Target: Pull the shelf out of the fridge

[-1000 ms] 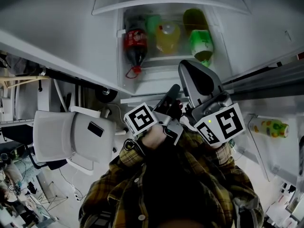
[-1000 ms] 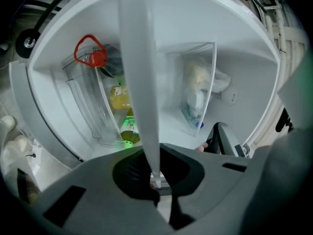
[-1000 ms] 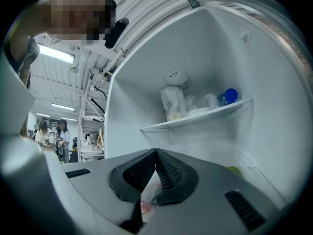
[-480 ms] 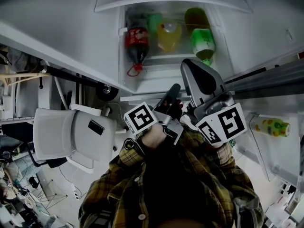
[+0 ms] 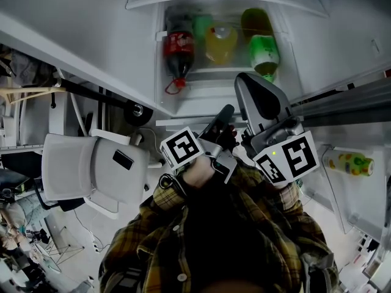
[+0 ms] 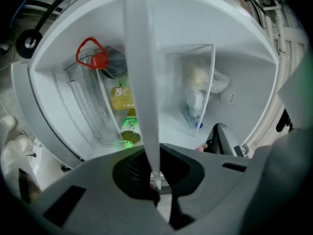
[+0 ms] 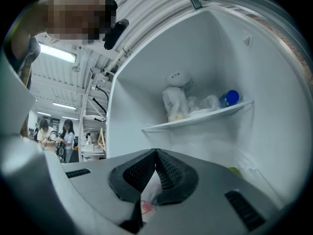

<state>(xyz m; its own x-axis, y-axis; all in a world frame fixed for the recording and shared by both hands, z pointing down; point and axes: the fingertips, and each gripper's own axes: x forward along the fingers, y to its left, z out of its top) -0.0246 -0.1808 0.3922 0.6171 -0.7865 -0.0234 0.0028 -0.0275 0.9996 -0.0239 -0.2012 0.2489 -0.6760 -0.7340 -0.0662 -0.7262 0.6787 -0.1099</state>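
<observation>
The fridge stands open below me. In the left gripper view a thin pale shelf (image 6: 142, 82) runs edge-on from the top down into my left gripper (image 6: 155, 182), which is shut on its front edge. In the head view that gripper (image 5: 223, 113) reaches to the shelf's white front strip (image 5: 186, 122). My right gripper (image 5: 247, 84) hovers just to its right over the compartment. It is shut with nothing in it (image 7: 156, 154) and points at the fridge's back wall.
Beneath the shelf lie a cola bottle (image 5: 178, 52), a yellow bottle (image 5: 221, 43) and a green bottle (image 5: 264, 52). A higher shelf (image 7: 195, 119) carries bags and a blue-capped bottle. The door rack (image 5: 348, 163) is at the right. A white chair (image 5: 91, 170) stands at the left.
Hardly anything. The view has drifted a little, so the bottles sit slightly higher and further right. The left gripper keeps its hold on the shelf edge.
</observation>
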